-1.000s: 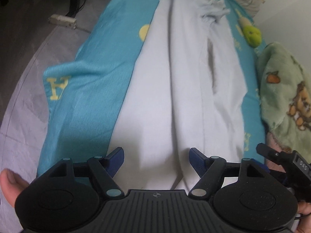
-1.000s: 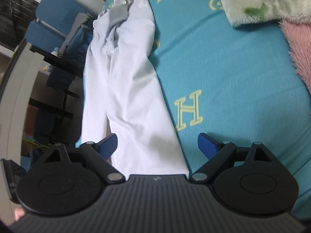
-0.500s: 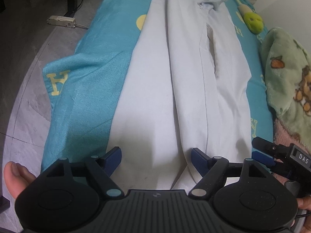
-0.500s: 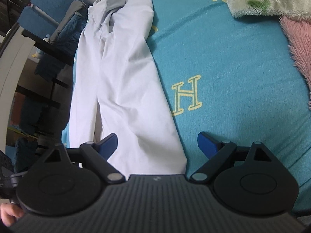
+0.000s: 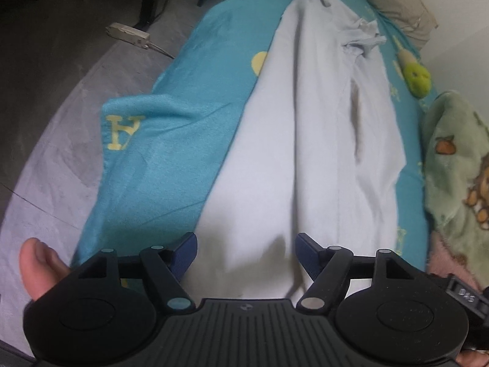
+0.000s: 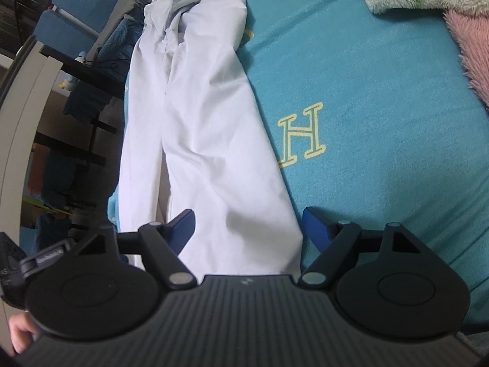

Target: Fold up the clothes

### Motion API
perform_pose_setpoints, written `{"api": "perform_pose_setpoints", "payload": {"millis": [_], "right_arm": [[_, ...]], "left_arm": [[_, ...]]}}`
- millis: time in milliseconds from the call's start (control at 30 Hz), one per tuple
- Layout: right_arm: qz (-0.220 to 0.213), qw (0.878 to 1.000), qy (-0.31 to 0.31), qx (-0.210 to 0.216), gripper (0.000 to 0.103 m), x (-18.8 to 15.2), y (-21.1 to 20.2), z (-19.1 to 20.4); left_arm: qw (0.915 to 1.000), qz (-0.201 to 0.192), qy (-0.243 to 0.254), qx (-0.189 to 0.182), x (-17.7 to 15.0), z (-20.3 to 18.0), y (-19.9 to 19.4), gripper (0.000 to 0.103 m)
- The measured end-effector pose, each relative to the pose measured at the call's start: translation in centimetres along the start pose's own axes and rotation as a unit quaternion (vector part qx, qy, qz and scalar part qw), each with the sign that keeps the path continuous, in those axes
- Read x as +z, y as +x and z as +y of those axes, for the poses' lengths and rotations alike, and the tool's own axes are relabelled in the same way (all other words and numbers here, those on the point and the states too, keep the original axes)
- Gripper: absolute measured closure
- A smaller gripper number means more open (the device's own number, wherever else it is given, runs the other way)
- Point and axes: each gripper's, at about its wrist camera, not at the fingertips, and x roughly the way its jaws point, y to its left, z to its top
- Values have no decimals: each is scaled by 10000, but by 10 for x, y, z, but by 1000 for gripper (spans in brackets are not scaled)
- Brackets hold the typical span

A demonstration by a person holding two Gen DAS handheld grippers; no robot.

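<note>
White trousers [image 5: 308,140] lie stretched lengthwise on a teal bed sheet [image 5: 171,140], waist at the far end, leg ends near me. My left gripper [image 5: 247,252] hovers open over the hem of the left leg, blue pads either side of the cloth. In the right wrist view the same trousers [image 6: 201,128] run up the left half. Over the right leg's hem my right gripper [image 6: 248,224] stands open, its right pad above the teal sheet [image 6: 382,98]. Whether the pads touch the cloth is hidden by the gripper bodies.
A green plush blanket [image 5: 455,165] and a pink blanket [image 6: 470,55] lie on the bed's right side. A yellow-green soft toy [image 5: 415,75] sits near a pillow [image 5: 394,3]. A power strip [image 5: 128,34] lies on the grey floor. A blue chair [image 6: 76,6] stands beyond the bed.
Both grippers have shifted slightly over the leg ends, the left view dipping closer after pulling back. Both stay open; the trousers have not moved.
</note>
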Motion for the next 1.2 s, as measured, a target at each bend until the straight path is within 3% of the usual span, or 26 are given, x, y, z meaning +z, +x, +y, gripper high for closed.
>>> {"api": "perform_pose_setpoints", "payload": {"millis": [133, 233, 333, 400, 433, 467, 500, 533, 567, 667, 767, 933, 1200], "right_arm": [[16, 10000, 15, 13, 23, -1, 0, 1], [116, 9999, -94, -67, 23, -2, 4, 4], [240, 9993, -242, -157, 31, -4, 7, 9], [357, 9987, -321, -194, 52, -8, 8, 11], [428, 9981, -375, -232, 59, -11, 9, 13], [493, 9974, -450, -267, 73, -14, 9, 15], [558, 9966, -525, -301, 84, -17, 10, 16], [618, 9957, -601, -334, 89, -20, 10, 18], [568, 9954, -693, -329, 93, -21, 7, 22], [414, 9940, -965, -313, 96, -25, -3, 32], [-45, 9963, -860, -56, 97, -19, -32, 36], [-749, 9936, -763, 358, 97, -9, -83, 47], [-1484, 9810, -964, 797, 97, -12, -171, 68]], "left_arm": [[9997, 85, -36, 238, -2, -1, 4, 20], [9986, 431, 103, 300, -2, 0, 9, 20], [9968, 621, 374, 345, -8, -8, 10, 22], [9949, 748, 555, 375, -11, -14, 10, 34], [9938, 811, 646, 390, -13, -17, 11, 45], [9933, 786, 695, 481, -14, -19, 9, 59], [9932, 784, 740, 429, -16, -20, 7, 67], [9931, 783, 785, 375, -17, -22, 5, 89], [9944, 707, 734, 284, -17, -21, 1, 98], [9983, 186, 536, -128, -17, -17, -21, 98], [9967, -409, 363, -597, -16, -16, -46, 99], [9854, -1068, 132, -1322, -10, -25, -94, 99], [9621, -1848, 206, -1995, -15, -47, -184, 100]]}}
